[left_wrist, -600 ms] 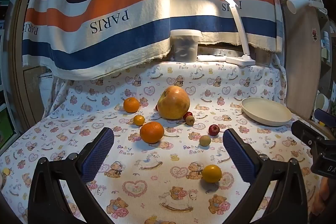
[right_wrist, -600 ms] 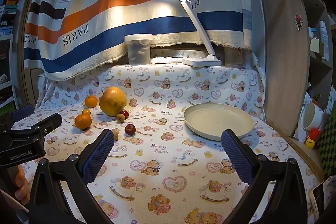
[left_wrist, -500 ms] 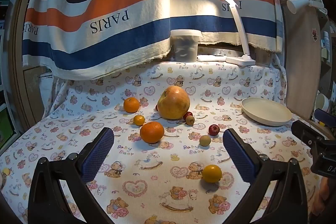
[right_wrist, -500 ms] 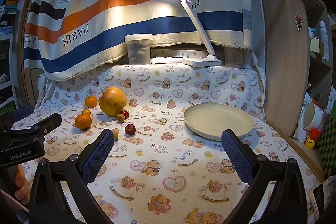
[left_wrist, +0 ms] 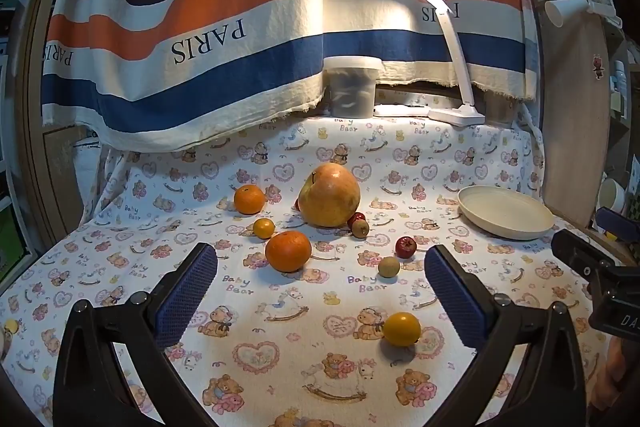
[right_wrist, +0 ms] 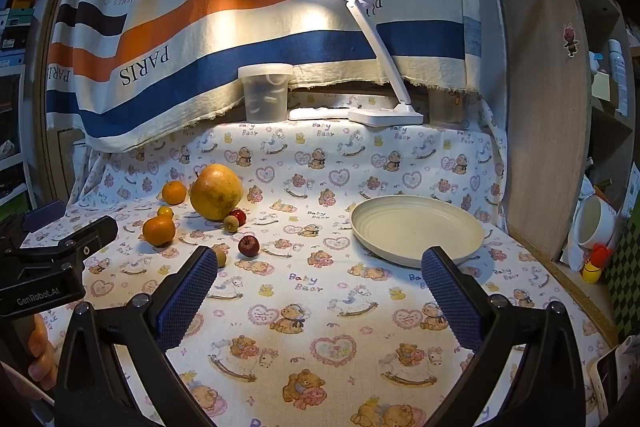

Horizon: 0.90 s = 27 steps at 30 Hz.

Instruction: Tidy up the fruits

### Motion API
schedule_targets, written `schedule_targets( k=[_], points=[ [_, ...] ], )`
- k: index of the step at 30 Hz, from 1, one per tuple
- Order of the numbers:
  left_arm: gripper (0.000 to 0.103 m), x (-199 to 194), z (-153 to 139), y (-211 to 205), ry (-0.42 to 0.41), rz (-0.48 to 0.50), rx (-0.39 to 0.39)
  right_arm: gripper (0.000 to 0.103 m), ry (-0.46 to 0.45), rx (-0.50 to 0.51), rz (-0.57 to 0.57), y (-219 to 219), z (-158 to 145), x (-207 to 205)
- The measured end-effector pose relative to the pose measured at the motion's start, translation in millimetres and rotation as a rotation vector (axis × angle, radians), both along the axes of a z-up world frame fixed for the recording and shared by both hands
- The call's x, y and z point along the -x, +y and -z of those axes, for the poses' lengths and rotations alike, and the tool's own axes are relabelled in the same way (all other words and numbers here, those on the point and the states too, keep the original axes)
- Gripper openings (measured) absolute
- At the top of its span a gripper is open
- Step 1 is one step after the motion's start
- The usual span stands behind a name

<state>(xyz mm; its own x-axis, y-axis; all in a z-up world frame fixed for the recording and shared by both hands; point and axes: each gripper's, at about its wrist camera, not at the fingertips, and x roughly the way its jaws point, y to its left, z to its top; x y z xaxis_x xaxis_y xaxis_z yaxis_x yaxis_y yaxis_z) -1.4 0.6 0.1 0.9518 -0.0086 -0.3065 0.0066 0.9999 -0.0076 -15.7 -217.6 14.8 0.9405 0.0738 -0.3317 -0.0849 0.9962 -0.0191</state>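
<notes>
Fruits lie scattered on a bear-print cloth. A big yellow-orange pomelo point(left_wrist: 330, 195) stands mid-table, with two oranges point(left_wrist: 288, 251) point(left_wrist: 249, 199) and a small yellow citrus point(left_wrist: 264, 228) to its left. Small red fruits point(left_wrist: 405, 247) point(left_wrist: 357, 217), brownish-green ones point(left_wrist: 388, 266) point(left_wrist: 361, 227) and a yellow citrus point(left_wrist: 401, 328) lie nearer. An empty cream plate point(right_wrist: 416, 227) sits at the right. My left gripper point(left_wrist: 320, 295) hovers open short of the fruits. My right gripper point(right_wrist: 318, 299) hangs open in front of the plate, holding nothing. The pomelo point(right_wrist: 216, 191) shows left in the right wrist view.
A white desk lamp point(left_wrist: 456, 113) and a lidded plastic tub point(left_wrist: 352, 87) stand at the back under a striped PARIS cloth. A wooden panel point(right_wrist: 544, 131) bounds the right side, with a mug point(right_wrist: 596, 223) beyond it. A hand point(right_wrist: 40, 355) holds the left gripper's handle.
</notes>
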Motion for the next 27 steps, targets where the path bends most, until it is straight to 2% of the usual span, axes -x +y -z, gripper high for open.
schedule_targets(
  k=[27],
  points=[
    [0.103,0.7,2.0,-0.6,0.002,0.005,-0.001,0.103,0.001,-0.001,-0.001,0.2,0.0,-0.3]
  ],
)
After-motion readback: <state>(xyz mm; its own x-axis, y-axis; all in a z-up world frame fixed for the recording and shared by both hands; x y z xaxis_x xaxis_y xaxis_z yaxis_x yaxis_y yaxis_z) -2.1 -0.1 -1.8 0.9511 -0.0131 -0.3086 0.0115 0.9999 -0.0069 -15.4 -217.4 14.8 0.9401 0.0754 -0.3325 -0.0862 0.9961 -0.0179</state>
